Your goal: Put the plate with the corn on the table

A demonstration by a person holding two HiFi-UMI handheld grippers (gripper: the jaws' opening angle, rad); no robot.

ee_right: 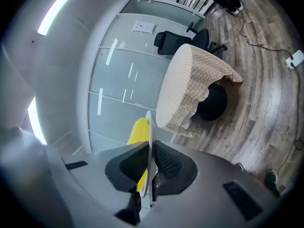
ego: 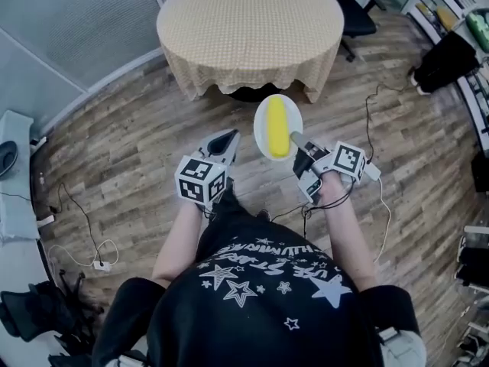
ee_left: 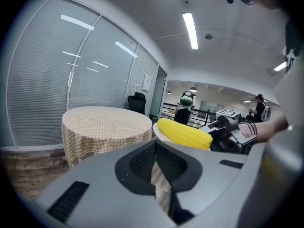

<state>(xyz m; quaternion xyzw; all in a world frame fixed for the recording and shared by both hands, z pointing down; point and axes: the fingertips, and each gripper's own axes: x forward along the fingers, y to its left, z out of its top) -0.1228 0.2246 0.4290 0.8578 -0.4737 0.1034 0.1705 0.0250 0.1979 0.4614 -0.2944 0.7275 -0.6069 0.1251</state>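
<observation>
We are in the carrying step. Our right gripper [ego: 299,145] has its jaws closed tight on the near rim of the plate [ego: 263,132], and the plate reaches straight out ahead of them above the wooden floor [ego: 137,128]. The corn [ego: 278,128] lies lengthwise on the plate, just beyond the jaw tips, and looks settled. Our left gripper [ego: 226,140] hangs to the left of the plate, near it but not touching, with its jaws together and nothing between them. The round desk [ego: 252,21] under its checked cloth stands ahead of both pairs of jaws, well apart from them, so the plate is not yet over it. Next, we judge, the right jaws must carry the plate forward past the desk's near edge and lower it flat onto the cloth before they part. Since only one rim is held, the plate must stay level or the corn may roll off.
</observation>
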